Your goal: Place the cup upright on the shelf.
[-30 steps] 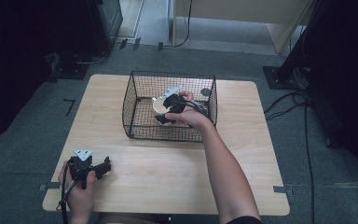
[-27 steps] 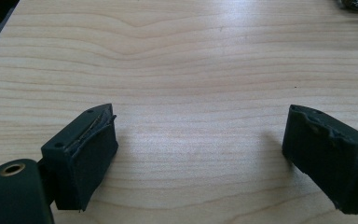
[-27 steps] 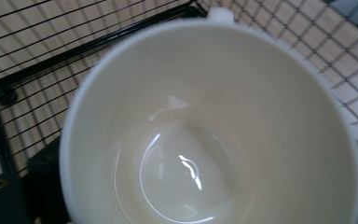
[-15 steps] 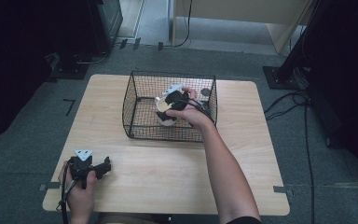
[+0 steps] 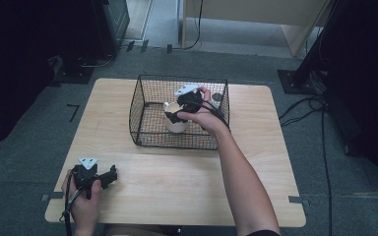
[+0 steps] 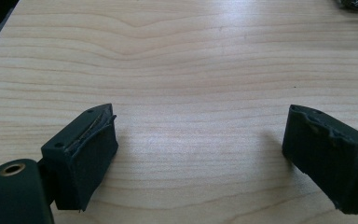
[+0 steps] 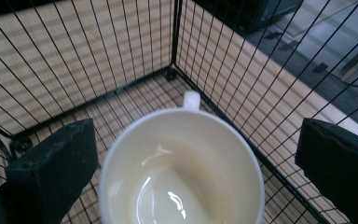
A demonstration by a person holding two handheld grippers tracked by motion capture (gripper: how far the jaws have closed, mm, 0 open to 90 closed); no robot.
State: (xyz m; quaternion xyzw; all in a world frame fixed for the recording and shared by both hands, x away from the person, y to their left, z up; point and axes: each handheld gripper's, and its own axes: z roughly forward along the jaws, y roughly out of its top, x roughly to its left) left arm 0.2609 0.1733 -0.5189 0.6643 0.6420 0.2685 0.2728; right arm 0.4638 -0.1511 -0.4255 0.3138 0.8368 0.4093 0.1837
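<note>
A cream mug (image 5: 175,124) stands upright in a black wire basket (image 5: 177,141) at the back middle of the wooden table (image 5: 187,187). My right gripper (image 5: 178,113) hovers over the mug inside the basket, open. In the right gripper view the jaws stand wide on either side of the mug (image 7: 182,177), clear of its rim, with the handle pointing toward the basket's corner (image 7: 172,70). My left gripper (image 5: 109,176) rests near the table's front left corner, open. In the left gripper view its jaws (image 6: 200,154) hold nothing above the bare wood (image 6: 182,56).
A small dark round thing (image 5: 216,97) lies in the basket's far right corner. Beyond the table are grey floor, cables (image 5: 320,147) on the right and dark equipment stands. The near half of the table is bare wood.
The right gripper and mug have shifted very slightly within the basket. The left gripper has stayed still.
</note>
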